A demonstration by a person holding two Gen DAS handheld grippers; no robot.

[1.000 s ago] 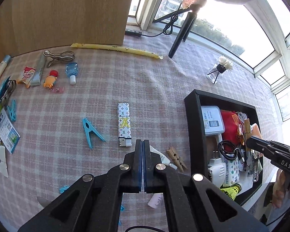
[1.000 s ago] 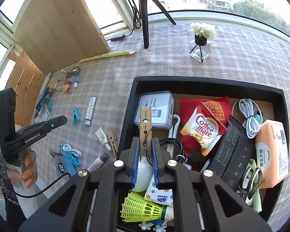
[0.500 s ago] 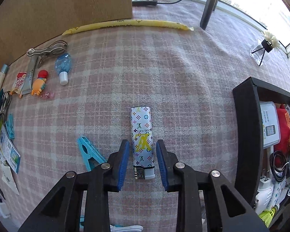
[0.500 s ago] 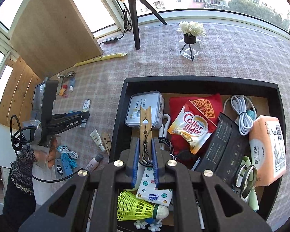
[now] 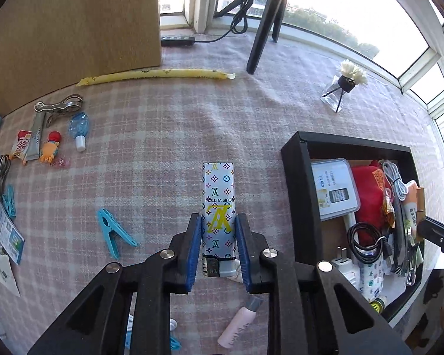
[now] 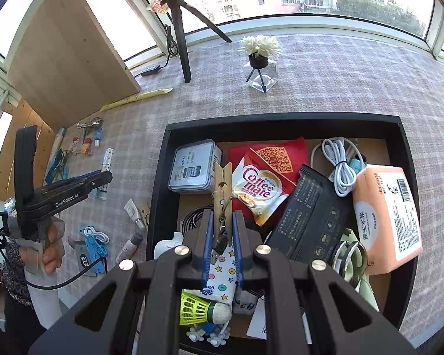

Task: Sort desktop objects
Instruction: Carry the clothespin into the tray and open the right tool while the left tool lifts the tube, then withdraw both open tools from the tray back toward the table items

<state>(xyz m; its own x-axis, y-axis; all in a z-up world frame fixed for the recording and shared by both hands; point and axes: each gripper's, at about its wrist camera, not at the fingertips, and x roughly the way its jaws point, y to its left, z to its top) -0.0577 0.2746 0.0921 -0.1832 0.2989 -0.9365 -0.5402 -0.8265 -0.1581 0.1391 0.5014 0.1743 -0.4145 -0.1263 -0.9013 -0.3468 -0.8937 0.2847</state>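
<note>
A white lighter [image 5: 219, 189] with coloured logos lies lengthwise on the pink checked cloth. My left gripper [image 5: 218, 219] is shut on it, with the blue pads against both long sides near its metal end. I cannot tell whether the lighter is off the cloth. My right gripper [image 6: 222, 216] is shut on a wooden clothespin [image 6: 223, 186], which sticks up from its jaws. It hangs over the black box [image 6: 281, 121], above a coiled black cable. In the right wrist view a hand holds the left gripper [image 6: 103, 177] at the far left, beside the box.
The box holds a Coffee mate sachet [image 6: 257, 189], a tissue pack [image 6: 387, 213], a shuttlecock [image 6: 204, 310] and cables. On the cloth lie a blue clothespin [image 5: 112, 233], a pink tube [image 5: 239, 322], a metal clip [image 5: 59, 108] and a long yellow packet [image 5: 157, 74]. Further back stand a tripod [image 5: 263, 38] and a flower vase [image 5: 344, 88].
The left gripper was shut and empty. It opened, moved forward over the lighter and has closed onto its sides. The right gripper shifted slightly over the box, still holding the clothespin.
</note>
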